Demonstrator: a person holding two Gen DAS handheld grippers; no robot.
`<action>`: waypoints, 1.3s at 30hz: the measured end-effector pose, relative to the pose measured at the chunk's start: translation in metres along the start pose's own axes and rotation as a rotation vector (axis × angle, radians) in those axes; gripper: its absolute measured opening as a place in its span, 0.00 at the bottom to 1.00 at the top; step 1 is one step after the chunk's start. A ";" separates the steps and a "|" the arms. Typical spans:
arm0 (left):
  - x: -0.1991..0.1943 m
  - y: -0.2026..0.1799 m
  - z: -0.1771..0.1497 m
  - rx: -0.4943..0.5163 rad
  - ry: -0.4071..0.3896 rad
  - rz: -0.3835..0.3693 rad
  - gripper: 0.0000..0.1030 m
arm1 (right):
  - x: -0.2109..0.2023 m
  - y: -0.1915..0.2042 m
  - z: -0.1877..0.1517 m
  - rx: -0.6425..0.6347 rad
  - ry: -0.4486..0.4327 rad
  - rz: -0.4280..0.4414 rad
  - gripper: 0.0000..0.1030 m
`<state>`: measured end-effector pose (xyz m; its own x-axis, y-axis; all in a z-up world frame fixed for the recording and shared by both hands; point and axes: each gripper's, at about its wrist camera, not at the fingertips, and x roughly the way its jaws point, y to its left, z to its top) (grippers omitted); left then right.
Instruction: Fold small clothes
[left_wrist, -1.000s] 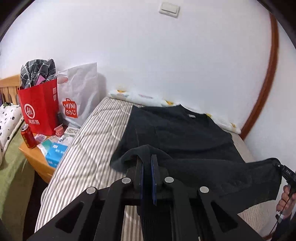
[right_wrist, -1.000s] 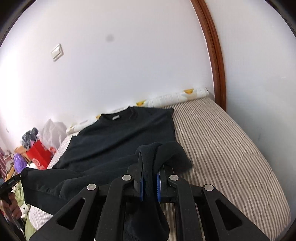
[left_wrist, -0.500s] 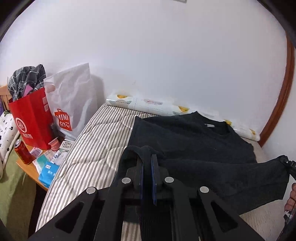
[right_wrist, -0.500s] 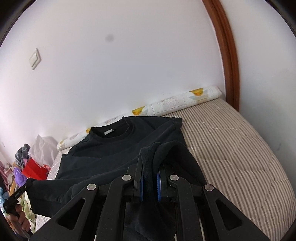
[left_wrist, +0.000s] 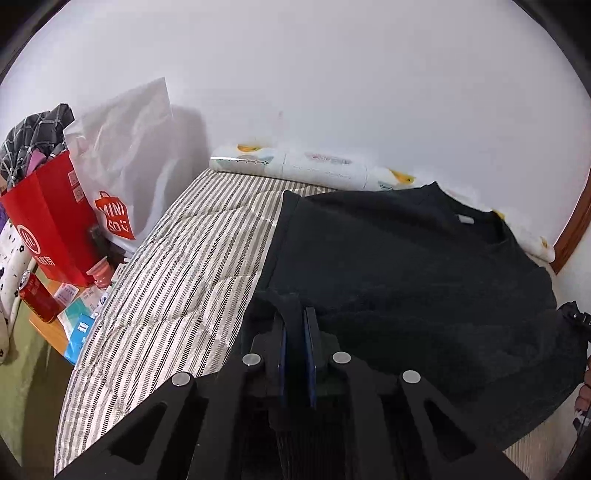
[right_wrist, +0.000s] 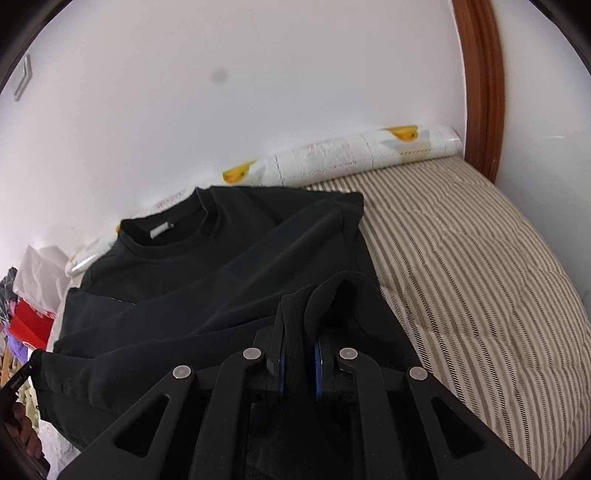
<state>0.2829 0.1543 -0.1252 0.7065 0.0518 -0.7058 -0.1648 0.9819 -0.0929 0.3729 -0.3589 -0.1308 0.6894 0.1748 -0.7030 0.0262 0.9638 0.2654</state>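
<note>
A: Obs. Black sweatshirt (left_wrist: 399, 258) lies on the striped bed (left_wrist: 192, 266), collar toward the wall. Left hand-held gripper (left_wrist: 295, 332) is clamped on the hem corner nearest it; right hand-held gripper (right_wrist: 299, 332) is clamped on the other hem corner.

B: Change over the last second?

A: Both views have advanced toward the collar (right_wrist: 166, 236). The hem has been carried up over the body, and the collar label now sits much closer in the right view. The hem span between the two corners is held off the bed, sagging a little.

B: Meaning?

A: Judged: bottom-to-top fold is under way, roughly at its midpoint. Hem not yet laid down. Risk: uneven sag could skew the fold line.
</note>
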 end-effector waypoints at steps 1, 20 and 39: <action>0.001 0.000 -0.001 0.005 0.002 -0.001 0.10 | 0.003 0.000 -0.001 -0.005 0.010 -0.004 0.11; -0.052 0.045 -0.055 -0.002 0.028 -0.066 0.47 | -0.091 -0.062 -0.056 0.005 -0.037 -0.072 0.53; -0.012 0.048 -0.068 -0.011 0.096 -0.045 0.47 | -0.027 -0.063 -0.068 0.085 0.076 -0.018 0.45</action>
<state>0.2198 0.1882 -0.1685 0.6443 -0.0102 -0.7647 -0.1427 0.9807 -0.1333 0.3033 -0.4106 -0.1732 0.6310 0.1753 -0.7557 0.1019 0.9470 0.3047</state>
